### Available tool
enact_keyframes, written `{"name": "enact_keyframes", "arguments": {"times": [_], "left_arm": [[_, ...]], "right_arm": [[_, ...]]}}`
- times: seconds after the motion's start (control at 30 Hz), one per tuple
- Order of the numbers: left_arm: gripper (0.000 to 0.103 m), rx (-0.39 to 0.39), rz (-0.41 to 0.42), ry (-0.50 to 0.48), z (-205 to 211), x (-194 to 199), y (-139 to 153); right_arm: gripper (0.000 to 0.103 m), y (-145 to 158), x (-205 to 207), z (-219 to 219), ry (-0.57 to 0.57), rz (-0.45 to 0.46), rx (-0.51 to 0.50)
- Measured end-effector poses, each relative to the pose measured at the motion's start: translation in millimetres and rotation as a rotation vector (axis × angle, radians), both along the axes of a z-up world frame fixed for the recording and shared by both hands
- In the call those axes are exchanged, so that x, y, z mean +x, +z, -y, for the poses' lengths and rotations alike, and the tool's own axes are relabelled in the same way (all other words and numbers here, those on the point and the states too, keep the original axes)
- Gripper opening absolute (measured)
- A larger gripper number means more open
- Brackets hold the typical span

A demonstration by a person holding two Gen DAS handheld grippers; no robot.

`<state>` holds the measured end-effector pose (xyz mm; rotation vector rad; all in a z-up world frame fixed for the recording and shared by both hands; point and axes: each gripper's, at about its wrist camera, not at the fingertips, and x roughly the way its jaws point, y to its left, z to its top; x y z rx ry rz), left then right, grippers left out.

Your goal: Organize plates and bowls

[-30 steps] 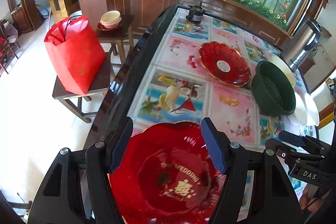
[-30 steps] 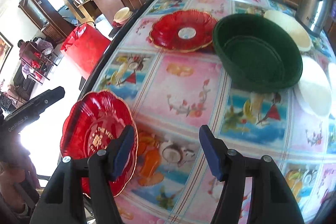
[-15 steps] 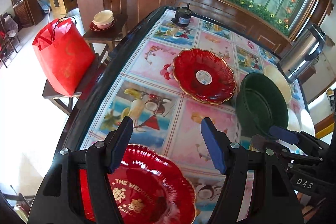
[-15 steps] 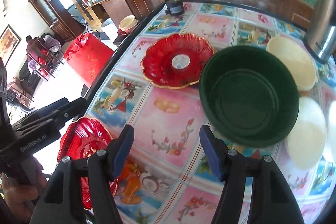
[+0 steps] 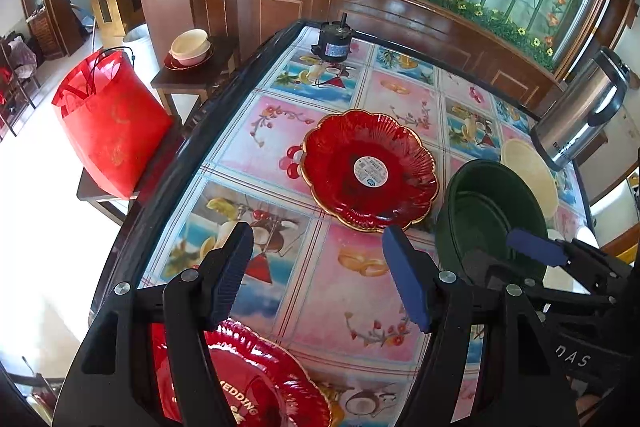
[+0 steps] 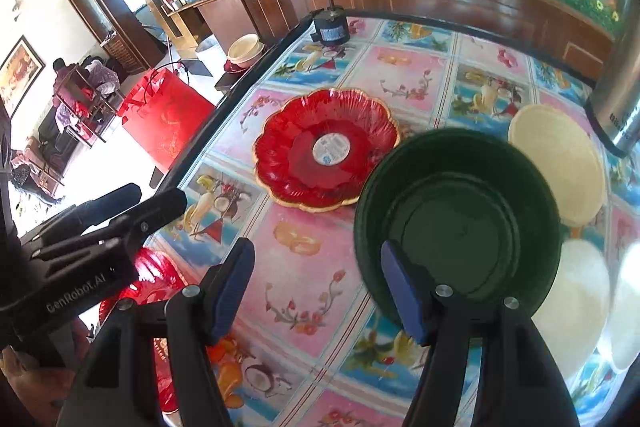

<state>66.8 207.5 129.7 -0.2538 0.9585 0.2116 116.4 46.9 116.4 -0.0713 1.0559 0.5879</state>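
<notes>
Both tongs gape wide and hold nothing. Over the last second the left gripper (image 5: 318,273) has pulled up and back from the near plate (image 5: 256,383), which a second ago filled the gap between its jaws and now lies low in view, partly behind the left jaw, at the table's (image 5: 168,187) near edge. That plate looks let go or passed over, so stacking is, I judge, not begun.

Further right, the far plate (image 5: 370,169) has come nearer the middle of the left view; it lies flat, face up, label upward, near the table's centre. Being round and scalloped, it has no long axis; only its rim offers a grip.

Right again, the right gripper (image 6: 318,289) has closed on the green bowl (image 6: 460,223), its right jaw now over the near rim, its left jaw outside. The bowl sits upright, mouth up, touching or overlapping the far plate's edge. Beyond it lie cream plates (image 6: 560,163), flat.
</notes>
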Motion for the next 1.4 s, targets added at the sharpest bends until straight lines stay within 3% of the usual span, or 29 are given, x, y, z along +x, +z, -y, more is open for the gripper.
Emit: {"name": "enact_keyframes", "arguments": {"times": [0.6, 1.4], "left_arm": [[0.068, 0.018, -0.028, 0.057, -0.2, 53.8, -12.4], [0.068, 0.019, -0.079, 0.090, -9.4, 83.9, -34.6]], "right_arm": [[0.066, 0.6, 68.0, -14.1, 0.095, 0.051, -0.086], [0.066, -13.3, 98.0, -21.1, 0.115, 0.019, -0.103]]}}
